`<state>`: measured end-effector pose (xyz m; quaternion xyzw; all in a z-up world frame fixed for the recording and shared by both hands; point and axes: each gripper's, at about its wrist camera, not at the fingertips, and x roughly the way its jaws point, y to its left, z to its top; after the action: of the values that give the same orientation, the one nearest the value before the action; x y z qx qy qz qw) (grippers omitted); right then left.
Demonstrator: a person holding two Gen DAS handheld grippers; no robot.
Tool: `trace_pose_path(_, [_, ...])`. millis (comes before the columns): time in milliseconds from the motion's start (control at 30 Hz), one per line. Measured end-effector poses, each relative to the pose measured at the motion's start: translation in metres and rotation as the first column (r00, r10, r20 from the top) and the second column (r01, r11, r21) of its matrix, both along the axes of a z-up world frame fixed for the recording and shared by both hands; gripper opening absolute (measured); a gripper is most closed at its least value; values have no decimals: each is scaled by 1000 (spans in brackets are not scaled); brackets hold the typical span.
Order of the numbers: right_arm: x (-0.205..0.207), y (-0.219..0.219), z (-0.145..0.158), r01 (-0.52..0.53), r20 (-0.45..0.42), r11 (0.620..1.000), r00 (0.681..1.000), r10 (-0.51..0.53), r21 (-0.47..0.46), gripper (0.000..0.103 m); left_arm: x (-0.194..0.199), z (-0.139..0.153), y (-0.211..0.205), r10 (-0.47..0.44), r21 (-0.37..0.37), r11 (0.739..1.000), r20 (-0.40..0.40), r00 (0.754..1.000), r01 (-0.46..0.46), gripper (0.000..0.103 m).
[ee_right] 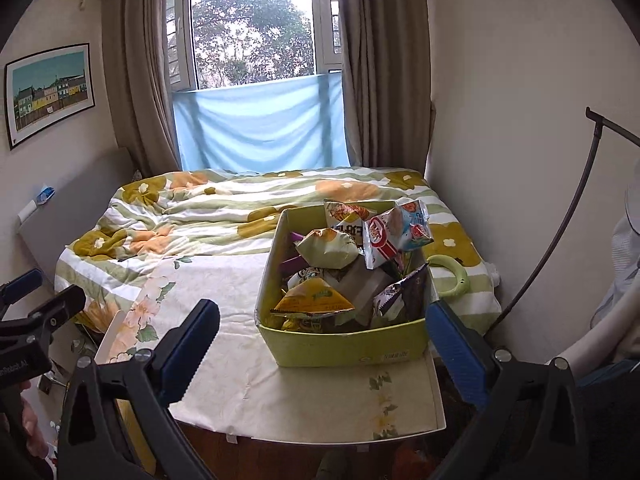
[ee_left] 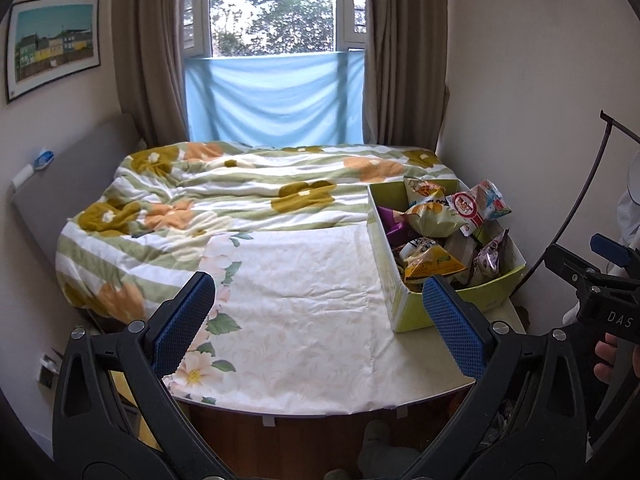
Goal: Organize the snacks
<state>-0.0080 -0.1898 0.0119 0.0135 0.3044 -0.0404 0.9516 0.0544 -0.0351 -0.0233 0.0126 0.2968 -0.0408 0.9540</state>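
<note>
Left gripper [ee_left: 318,312] was spread wide, nothing between its blue pads [ee_left: 182,322], hovering above the near part of a table [ee_left: 448,376] covered with a pale floral cloth [ee_left: 304,312]. Right gripper [ee_right: 322,346] was also spread wide and held nothing, hanging just in front of the box [ee_right: 352,348], its right pad [ee_right: 456,356] near the box's front right corner. The box, yellow-green cardboard with an open top, sat on the table's right side against the bed [ee_right: 200,216] and was full of snacks: a yellow triangular bag [ee_right: 314,300] at the front, a pale green puffy bag [ee_right: 328,250] in the middle, a red-and-white packet [ee_right: 380,240] and a light blue packet [ee_right: 414,224] sticking up at the back right, an orange-printed bag [ee_right: 346,214] at the far end, a dark foil pack [ee_right: 400,294] along the right wall, a bit of purple wrapper [ee_right: 296,238] on the left. A green ring [ee_right: 448,276] lay on the bed just right of the box. The bed carried a rumpled quilt [ee_left: 192,196] with green stripes and orange and mustard flowers. Behind it were a window [ee_left: 276,8], brown curtains [ee_left: 148,52] and a blue cloth [ee_left: 276,96] across the lower pane. A framed picture [ee_left: 52,44] hung on the left wall. In the left view the right gripper's body showed at the right edge.
</note>
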Motion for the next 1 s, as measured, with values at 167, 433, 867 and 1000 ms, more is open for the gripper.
trace_pose_path(167, [-7, 1, 4, 8, 14, 1000, 1000, -8, -6, 103, -5, 1, 0, 0, 6, 1000, 7, 1000, 0, 103])
trace_pose_path(433, [-8, 3, 4, 7, 15, 1000, 1000, -7, -8, 103, -2, 0, -3, -11, 12, 1000, 3, 1000, 10, 103])
trace_pose_path(867, [0, 10, 3, 1, 8, 1000, 1000, -1, -11, 103, 4, -1, 3, -2, 11, 1000, 10, 1000, 2, 103])
trace_pose_path(1000, [0, 10, 3, 2, 7, 1000, 1000, -2, -10, 103, 6, -2, 4, 0, 16, 1000, 11, 1000, 0, 103])
